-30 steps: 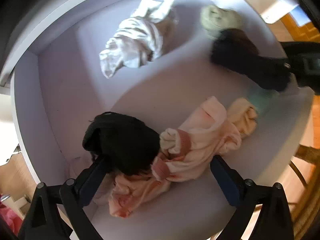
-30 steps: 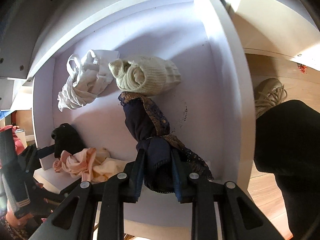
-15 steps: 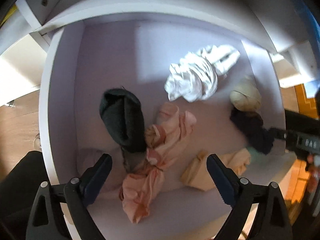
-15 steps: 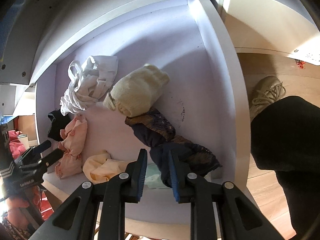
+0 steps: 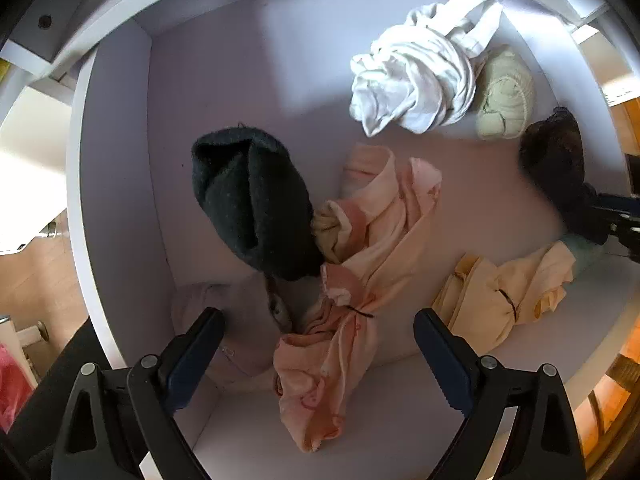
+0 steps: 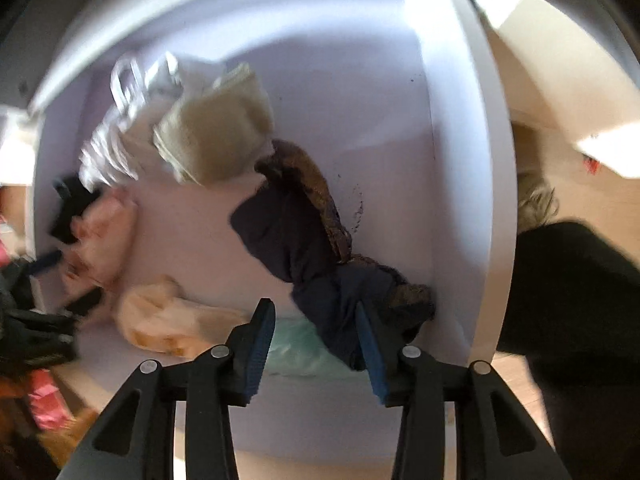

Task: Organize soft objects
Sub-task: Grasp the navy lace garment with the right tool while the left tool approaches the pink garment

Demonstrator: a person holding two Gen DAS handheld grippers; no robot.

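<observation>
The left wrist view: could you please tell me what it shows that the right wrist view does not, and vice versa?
Only the left wrist view shows the thin dark band tied around the yellow bundle. Only the right wrist view shows a shoe on the floor beyond the drawer wall. Both show the white garment, cream knit roll, black beanie and pink bundle.

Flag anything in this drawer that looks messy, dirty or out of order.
Dark specks mark the drawer floor beside the navy lace-trimmed garment. The clothes lie scattered, not in rows: the white garment is a loose crumple, and the black knit roll overlaps the pink bundle. Nothing looks damaged.
</observation>
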